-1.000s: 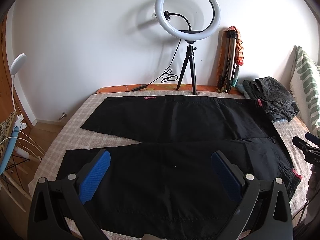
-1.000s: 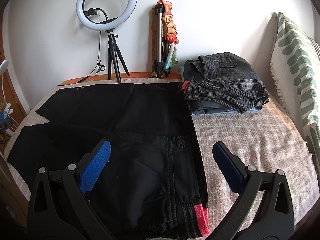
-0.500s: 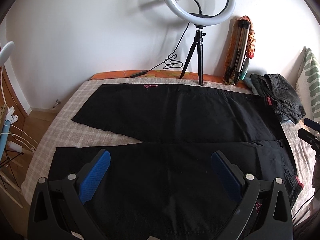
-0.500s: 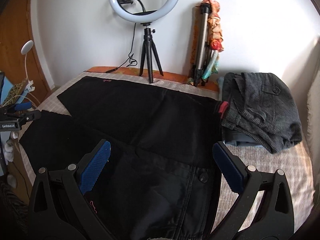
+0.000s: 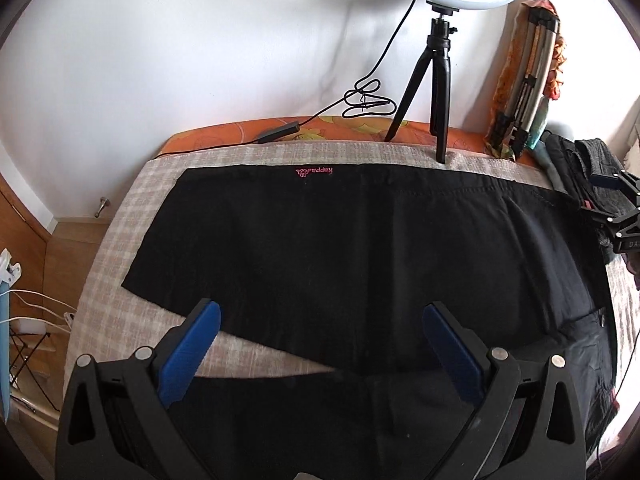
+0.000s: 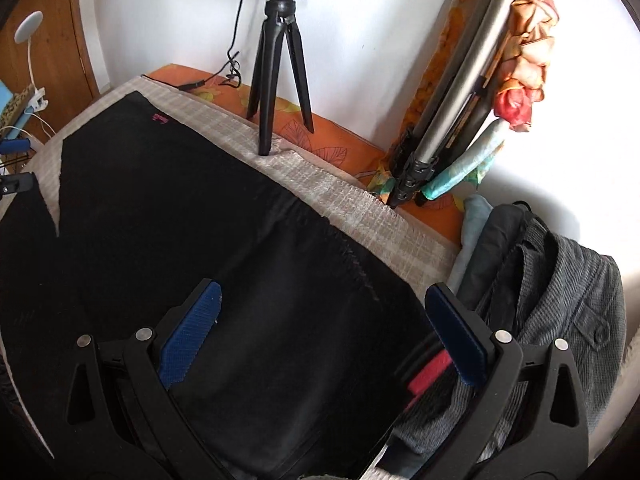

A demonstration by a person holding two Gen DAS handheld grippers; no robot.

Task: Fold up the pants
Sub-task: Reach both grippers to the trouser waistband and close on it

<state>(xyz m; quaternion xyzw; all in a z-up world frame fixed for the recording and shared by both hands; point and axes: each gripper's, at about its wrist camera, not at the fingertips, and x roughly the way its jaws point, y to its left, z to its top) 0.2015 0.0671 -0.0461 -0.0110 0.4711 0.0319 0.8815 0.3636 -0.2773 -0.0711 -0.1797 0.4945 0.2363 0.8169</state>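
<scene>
Black pants [image 5: 360,248] lie spread flat on the checked bed cover, legs to the left, waist to the right, with a pink logo near the far hem. My left gripper [image 5: 320,344] is open and empty above the gap between the two legs. My right gripper [image 6: 320,328] is open and empty above the pants' [image 6: 200,240] far leg near the waist end, whose red trim [image 6: 428,372] shows by its right finger. The right gripper also shows at the right edge of the left wrist view [image 5: 616,216].
A ring light tripod [image 5: 436,80] stands on the far edge of the bed [image 5: 120,280]. A folded tripod [image 6: 452,112] wrapped in cloth leans on the wall. A pile of grey clothes [image 6: 560,296] lies right of the pants. A lamp and cables are left of the bed.
Both grippers have moved forward over the pants toward the far leg. The right gripper has also swung toward the waist's far corner and the grey clothes pile. Both stay open.
</scene>
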